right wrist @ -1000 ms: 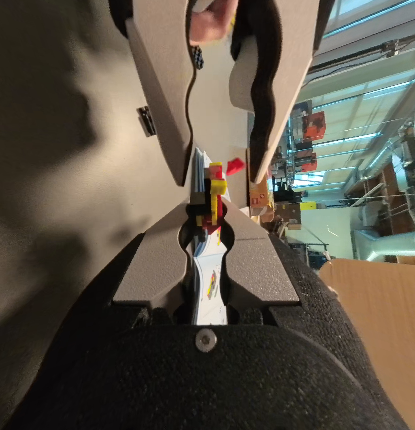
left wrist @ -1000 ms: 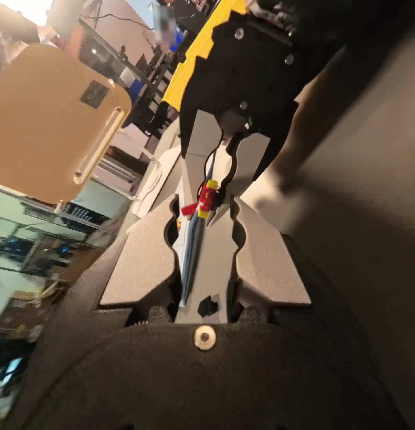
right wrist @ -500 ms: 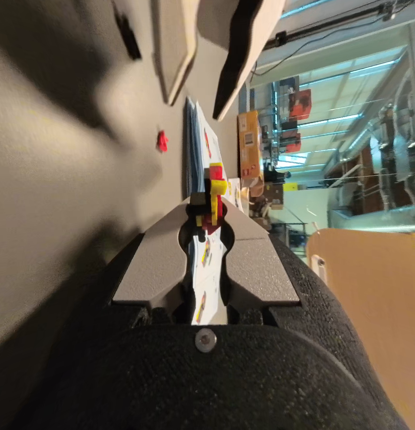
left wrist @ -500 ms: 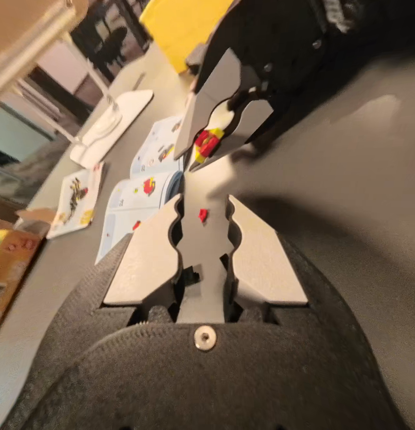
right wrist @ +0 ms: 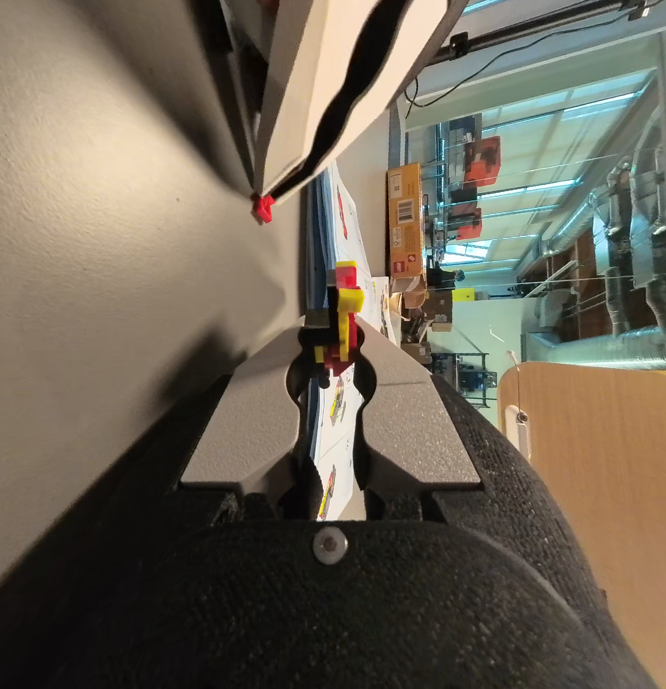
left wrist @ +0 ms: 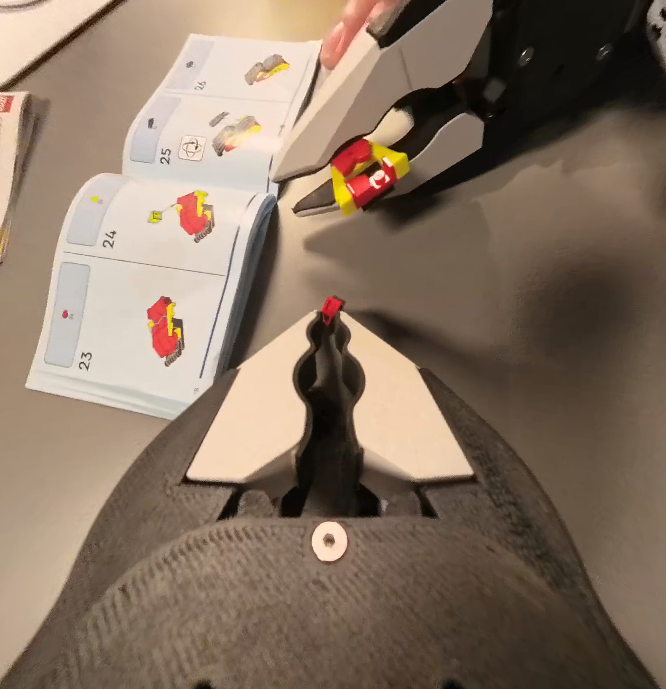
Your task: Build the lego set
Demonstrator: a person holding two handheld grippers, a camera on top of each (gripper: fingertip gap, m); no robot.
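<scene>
The left tongs [left wrist: 330,317] are closed, and their tips pinch a tiny red plastic brick [left wrist: 330,306] just above the grey counter [left wrist: 510,298]. The right tongs [right wrist: 331,335] are closed on a small red, yellow and black lego model [right wrist: 342,317], held above the counter. An open light-blue paper instruction booklet [left wrist: 167,231] lies on the counter to the left of both tongs. Beyond it in the right wrist view stands an orange cardboard box [right wrist: 405,220].
</scene>
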